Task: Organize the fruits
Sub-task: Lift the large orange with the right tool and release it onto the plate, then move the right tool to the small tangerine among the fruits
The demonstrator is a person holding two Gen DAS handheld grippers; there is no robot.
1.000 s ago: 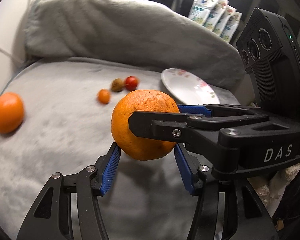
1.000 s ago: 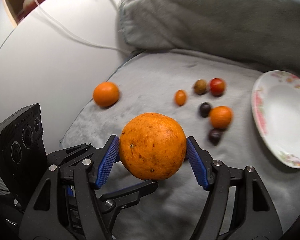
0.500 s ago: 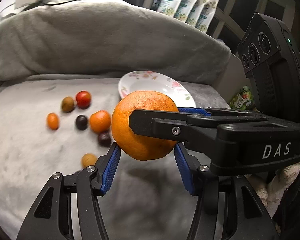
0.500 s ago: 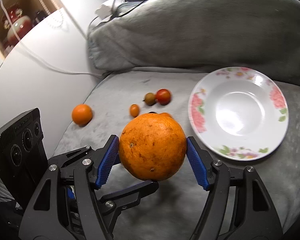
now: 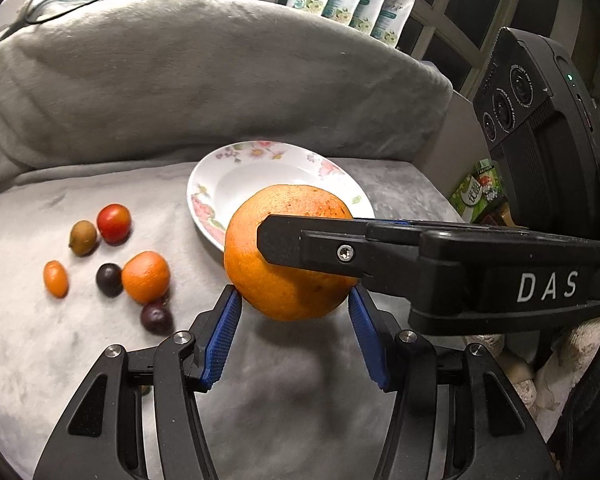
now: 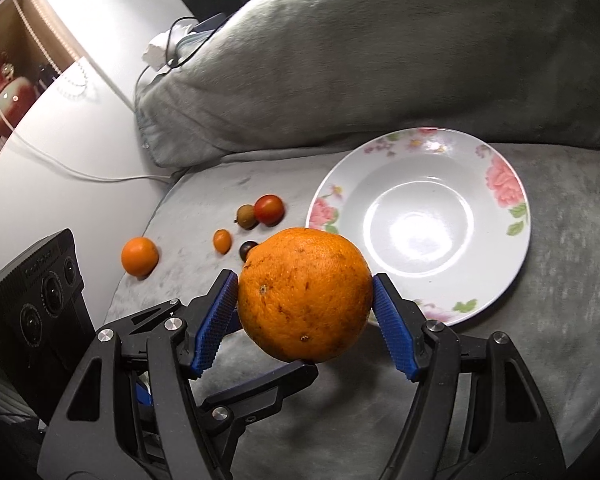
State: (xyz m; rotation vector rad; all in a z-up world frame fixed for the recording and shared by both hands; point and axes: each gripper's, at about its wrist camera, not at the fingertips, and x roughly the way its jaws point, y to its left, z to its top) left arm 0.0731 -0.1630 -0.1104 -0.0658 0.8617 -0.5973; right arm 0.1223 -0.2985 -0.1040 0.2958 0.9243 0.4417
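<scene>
A: Where's the big orange (image 6: 304,300) sitting?

B: Off the surface. Right tongs (image 6: 305,307) are clamping it at both sides, near edge of the floral plate (image 6: 496,248) just behind it.

A: Left tongs (image 5: 296,312)?

B: Their blue pads are sitting just under the orange's lower sides; can't tell if they're pressing.

A: Rest of the fruit?

B: Lying on the grey blanket (image 5: 52,360) left of the plate: red tomato (image 5: 114,223), small orange (image 5: 145,277), dark plums (image 5: 109,279).
</scene>
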